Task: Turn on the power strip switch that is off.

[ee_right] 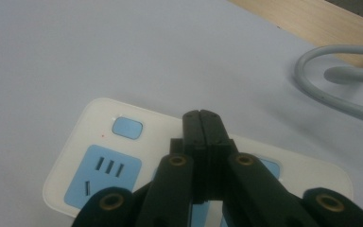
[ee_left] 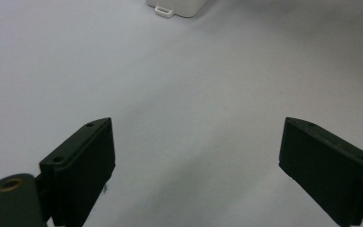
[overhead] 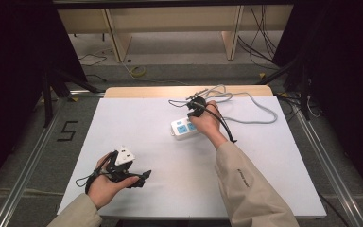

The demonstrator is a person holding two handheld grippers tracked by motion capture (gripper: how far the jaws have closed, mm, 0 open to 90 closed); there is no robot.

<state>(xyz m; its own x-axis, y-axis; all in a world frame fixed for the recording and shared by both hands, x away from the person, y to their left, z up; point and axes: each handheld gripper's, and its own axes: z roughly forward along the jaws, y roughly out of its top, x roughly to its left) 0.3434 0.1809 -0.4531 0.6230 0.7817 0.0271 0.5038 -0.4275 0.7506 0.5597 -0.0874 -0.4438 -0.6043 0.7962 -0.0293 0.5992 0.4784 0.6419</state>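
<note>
Right gripper [ee_right: 202, 118]: fingers pressed together, nothing pinched, tip held over the power strip [ee_right: 123, 161] beside its blue switch [ee_right: 127, 127]; judged poised to press the switch w/ closed tip. Strip is laid flat at tabletop [overhead: 137, 118] centre, toward far side, sockets up; grey cord [overhead: 257, 111] is run off to far right. Left gripper [overhead: 123, 165]: fingers spread, empty, rested near left, well apart from strip; judged kept clear as standby.
</note>
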